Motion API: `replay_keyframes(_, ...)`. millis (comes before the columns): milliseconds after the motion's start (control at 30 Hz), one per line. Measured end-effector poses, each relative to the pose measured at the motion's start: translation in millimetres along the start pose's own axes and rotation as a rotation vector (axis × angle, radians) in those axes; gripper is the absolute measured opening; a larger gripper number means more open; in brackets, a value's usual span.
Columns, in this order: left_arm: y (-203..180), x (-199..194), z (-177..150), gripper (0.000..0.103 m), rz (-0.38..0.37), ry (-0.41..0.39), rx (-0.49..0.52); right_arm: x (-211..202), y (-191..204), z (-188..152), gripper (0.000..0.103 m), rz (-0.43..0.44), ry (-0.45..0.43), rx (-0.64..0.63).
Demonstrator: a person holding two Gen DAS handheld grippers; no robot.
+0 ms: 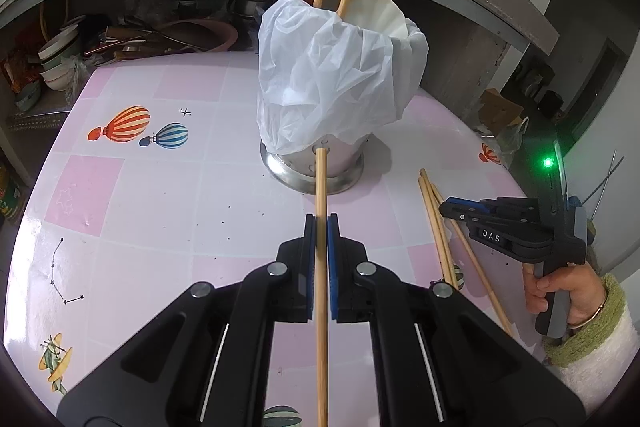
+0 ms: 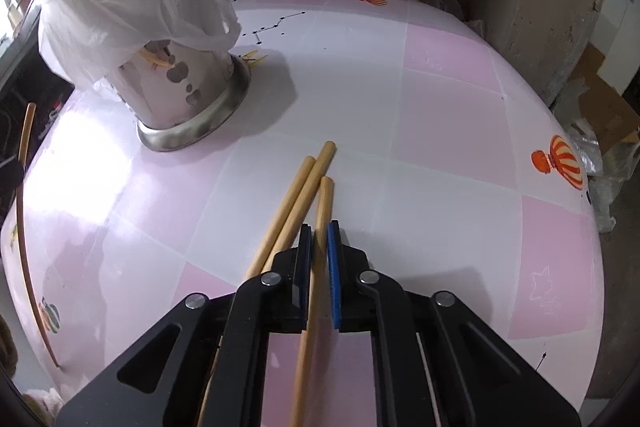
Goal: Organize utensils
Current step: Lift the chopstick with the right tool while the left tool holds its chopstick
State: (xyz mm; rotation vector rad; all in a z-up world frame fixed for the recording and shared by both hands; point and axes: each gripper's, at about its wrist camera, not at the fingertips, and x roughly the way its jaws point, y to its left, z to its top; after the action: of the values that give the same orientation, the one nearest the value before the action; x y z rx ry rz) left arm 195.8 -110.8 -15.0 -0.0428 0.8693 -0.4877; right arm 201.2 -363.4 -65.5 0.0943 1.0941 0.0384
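chopstick clamped in left hand-held gripper; right hand-held gripper straddles another chopstick, slightly apart.

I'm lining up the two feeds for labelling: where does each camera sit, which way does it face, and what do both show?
Left wrist: sits on the left gripper, facing along its fingers, shut on a bamboo chopstick, toward the bag-lined steel utensil holder; the right gripper and hand show.
Right wrist: sits on the right gripper, looking down across the pink checked tablecloth at three loose bamboo chopsticks, one between its fingers.
Shared: holder, tablecloth, loose chopsticks.
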Motion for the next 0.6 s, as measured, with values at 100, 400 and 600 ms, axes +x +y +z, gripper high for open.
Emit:
replay_keyframes(100,1,-3,0,0.005,-0.001,-0.007,-0.002,-3,-4,-2,0.007,0.012,-0.019,0.038)
replay_keyframes(400,1,-14,0,0.005,-0.003,-0.027,-0.002,-63,-18,-13,0.007,0.096,-0.157,0.157)
replay_keyframes(600,-7,-24,1,0.005,-0.012,-0.046,0.009,-119,-19,-24,0.007,0.141,-0.279,0.188)
